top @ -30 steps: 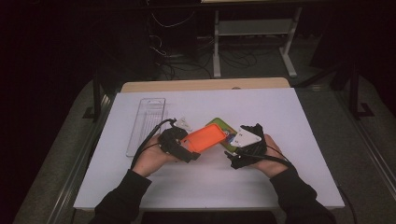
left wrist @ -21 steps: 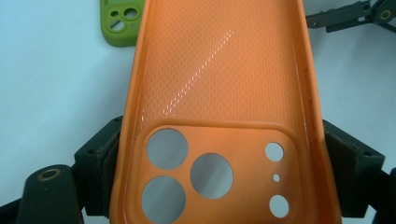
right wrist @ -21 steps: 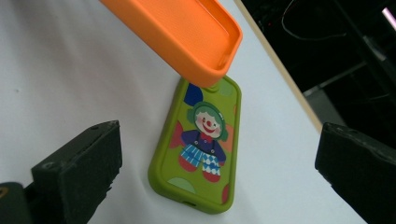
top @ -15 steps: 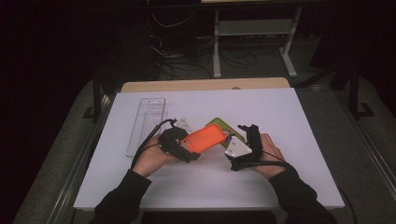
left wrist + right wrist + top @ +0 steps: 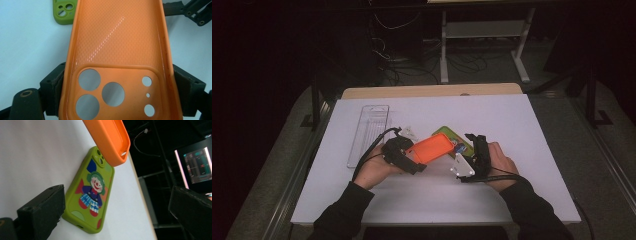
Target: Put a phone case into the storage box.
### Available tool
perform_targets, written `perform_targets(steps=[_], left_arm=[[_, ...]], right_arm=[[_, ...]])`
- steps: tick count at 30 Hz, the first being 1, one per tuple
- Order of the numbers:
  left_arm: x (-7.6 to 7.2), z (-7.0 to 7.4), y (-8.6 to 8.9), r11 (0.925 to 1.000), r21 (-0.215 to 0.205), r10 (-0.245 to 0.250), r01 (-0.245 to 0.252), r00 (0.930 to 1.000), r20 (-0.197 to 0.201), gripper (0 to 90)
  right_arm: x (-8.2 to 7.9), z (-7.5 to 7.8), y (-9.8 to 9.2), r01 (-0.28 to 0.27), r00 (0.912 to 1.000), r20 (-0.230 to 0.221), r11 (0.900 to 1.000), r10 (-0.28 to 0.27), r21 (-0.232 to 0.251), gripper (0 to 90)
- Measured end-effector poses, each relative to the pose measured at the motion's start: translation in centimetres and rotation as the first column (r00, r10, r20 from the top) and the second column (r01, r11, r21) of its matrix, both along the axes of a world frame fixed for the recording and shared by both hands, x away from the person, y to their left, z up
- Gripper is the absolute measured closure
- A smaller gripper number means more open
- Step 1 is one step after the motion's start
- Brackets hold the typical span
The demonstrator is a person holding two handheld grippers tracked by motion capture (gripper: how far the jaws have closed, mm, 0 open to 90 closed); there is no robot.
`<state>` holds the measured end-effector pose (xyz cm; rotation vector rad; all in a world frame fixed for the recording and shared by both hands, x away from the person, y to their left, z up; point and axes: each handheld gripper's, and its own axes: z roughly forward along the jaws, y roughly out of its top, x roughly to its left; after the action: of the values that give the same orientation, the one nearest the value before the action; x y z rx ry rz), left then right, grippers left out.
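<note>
Orange phone case (image 5: 117,50) (inside up) above green case (image 5: 92,192)

This looks like a lab or recording workroom: a white-topped desk (image 5: 512,120) stands in a dark room, with loose black cables (image 5: 412,60) on the floor, a white metal stand (image 5: 482,30), and a lit computer monitor (image 5: 197,165) beside it.

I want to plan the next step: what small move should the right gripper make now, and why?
Probably bring the right gripper down around the green clown phone case and close. Its jaws stand open with that case lying flat on the table between them, while the left gripper already clamps the orange phone case by its sides.
</note>
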<state>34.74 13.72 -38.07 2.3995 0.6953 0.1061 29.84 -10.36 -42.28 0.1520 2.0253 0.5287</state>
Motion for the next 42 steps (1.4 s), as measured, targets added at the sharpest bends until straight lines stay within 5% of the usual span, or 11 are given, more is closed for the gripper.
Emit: perform_targets(steps=[5, 7, 15, 19, 23, 24, 27, 36, 39, 42], left_arm=[[0.1, 0.1, 0.2, 0.9993, 0.031, -0.021, 0.021, 0.9998, -0.002, 15.8], [0.1, 0.1, 0.2, 0.9992, 0.034, -0.023, 0.023, 0.9997, -0.001, 15.8], [0.1, 0.1, 0.2, 0.9992, 0.033, -0.023, 0.023, 0.9997, 0.004, 15.8], [0.3, 0.2, 0.3, 0.9986, 0.041, -0.035, 0.035, 0.9993, 0.012, 15.8], [0.0, 0.2, 0.1, 0.9994, 0.031, -0.016, 0.016, 0.9998, 0.008, 15.8], [0.0, 0.2, 0.0, 0.9998, 0.020, -0.008, 0.008, 0.9999, 0.007, 15.8], [0.0, 0.3, 0.0, 0.9991, 0.035, -0.026, 0.026, 0.9997, 0.003, 15.8], [-0.1, 0.3, -0.3, 0.9989, 0.034, -0.032, 0.032, 0.9994, 0.011, 15.8], [-0.2, 0.3, -0.4, 0.9984, 0.040, -0.040, 0.040, 0.9992, 0.010, 15.8], [-0.3, 0.3, -0.5, 0.9984, 0.038, -0.042, 0.041, 0.9991, 0.009, 15.8]], right_arm=[[-0.2, -0.1, 0.2, -0.011, 0.9980, 0.061, 0.998, 0.015, -0.055, 0.0], [-0.1, -0.2, 0.1, -0.032, 0.9954, 0.087, 0.993, 0.041, -0.112, 0.0], [-0.3, -0.9, 0.5, -0.037, 0.9865, 0.150, 0.982, 0.065, -0.185, 0.0], [-0.5, -0.8, 0.7, -0.050, 0.9788, 0.185, 0.977, 0.089, -0.206, 0.0], [-0.8, -1.1, 1.2, -0.039, 0.9825, 0.173, 0.983, 0.070, -0.178, 0.1], [-0.7, -0.9, 1.3, -0.066, 0.9740, 0.198, 0.973, 0.110, -0.220, 0.1], [-0.9, -1.0, 1.7, -0.071, 0.9683, 0.217, 0.969, 0.124, -0.238, 0.2], [-1.4, -1.4, 2.7, -0.088, 0.9599, 0.238, 0.965, 0.148, -0.249, 1.1], [-1.4, -1.4, 3.0, -0.107, 0.9491, 0.259, 0.957, 0.179, -0.269, 2.9], [-1.5, -1.5, 3.4, -0.107, 0.9397, 0.289, 0.960, 0.183, -0.258, 4.9]])
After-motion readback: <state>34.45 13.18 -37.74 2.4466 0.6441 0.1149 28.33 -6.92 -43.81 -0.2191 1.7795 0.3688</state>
